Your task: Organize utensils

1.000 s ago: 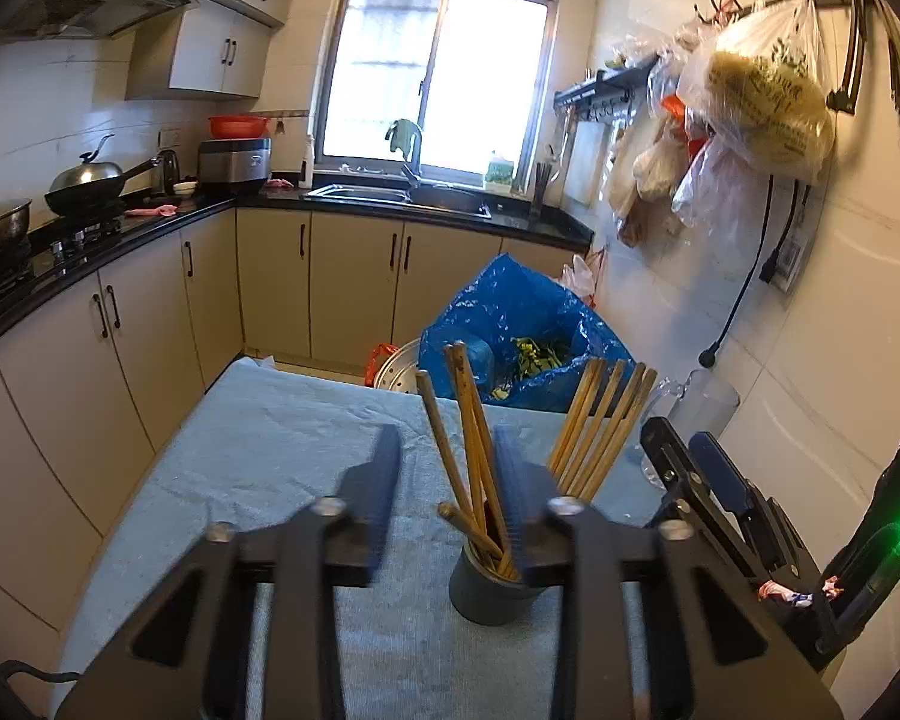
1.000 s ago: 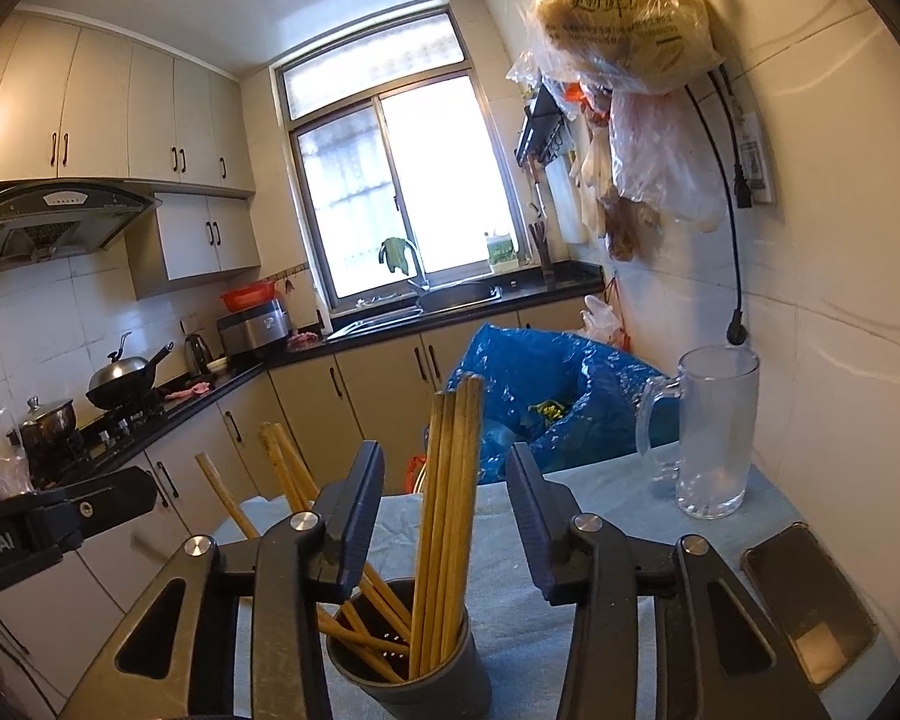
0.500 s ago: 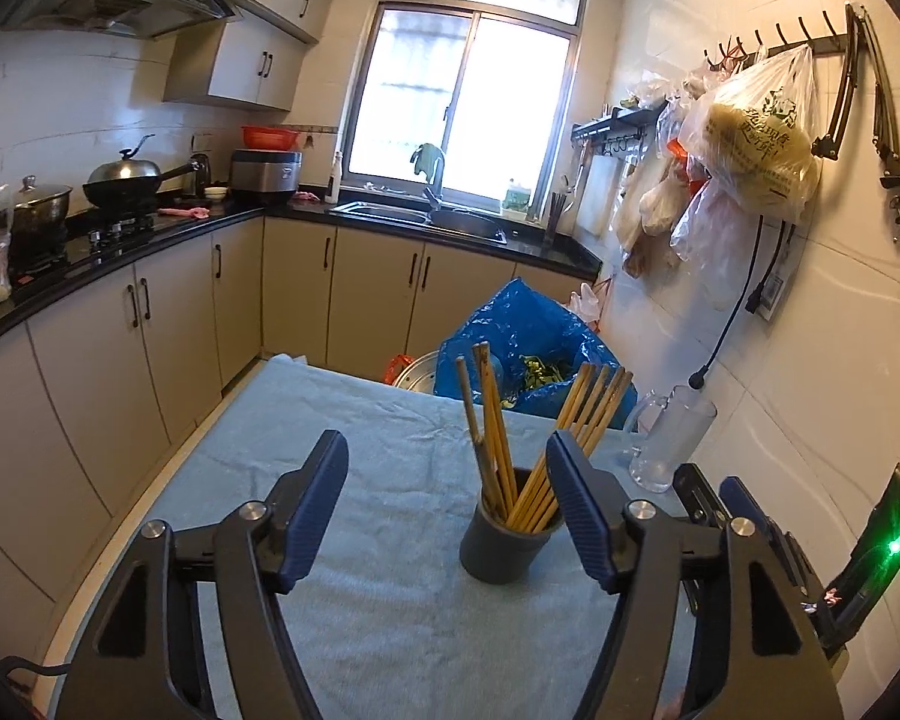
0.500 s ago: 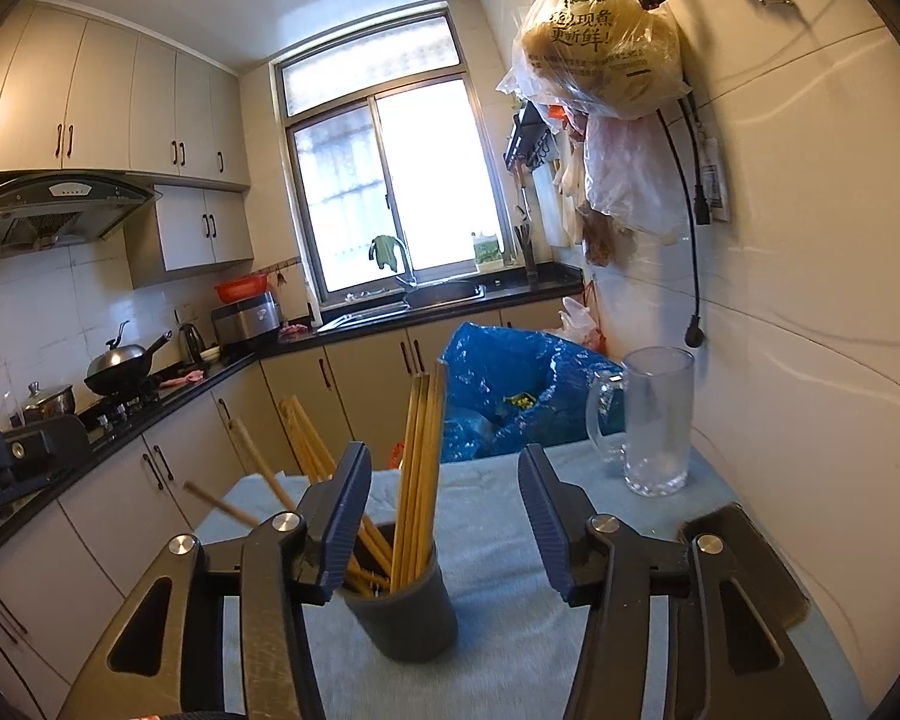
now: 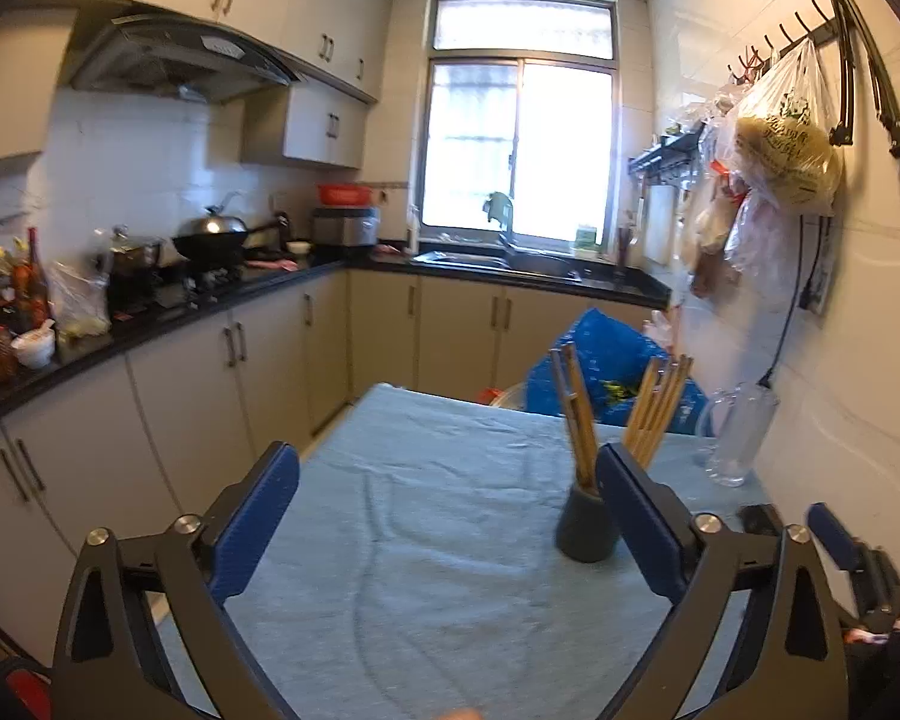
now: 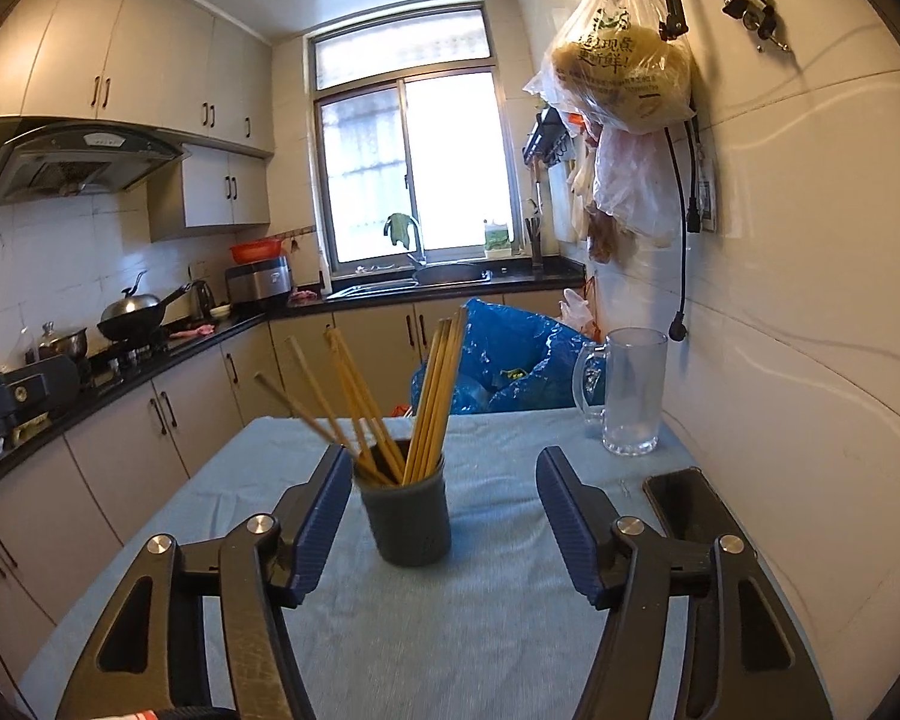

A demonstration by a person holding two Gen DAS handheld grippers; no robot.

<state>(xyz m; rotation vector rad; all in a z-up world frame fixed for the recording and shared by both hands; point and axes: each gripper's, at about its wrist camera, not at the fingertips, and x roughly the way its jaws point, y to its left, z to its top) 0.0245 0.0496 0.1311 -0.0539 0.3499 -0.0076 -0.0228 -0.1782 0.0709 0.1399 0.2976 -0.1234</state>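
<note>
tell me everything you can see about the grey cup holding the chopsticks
The grey cup is a small dark grey cylinder, matte, probably plastic, with faint perforations near its base. It stands upright on the light blue tablecloth, open at the top. Wooden chopsticks stand in it in two bunches, one leaning left, one nearly upright. Nothing else touches it: both hand-held grippers are short of it, jaws opening, and the glass mug and phone sit apart to its right.

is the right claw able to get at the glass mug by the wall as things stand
Probably yes. The right claw is empty, its jaws opening, and bare tablecloth runs up to the glass mug. The grey chopstick cup stands left of that path; only the phone lies close beside it.
</note>
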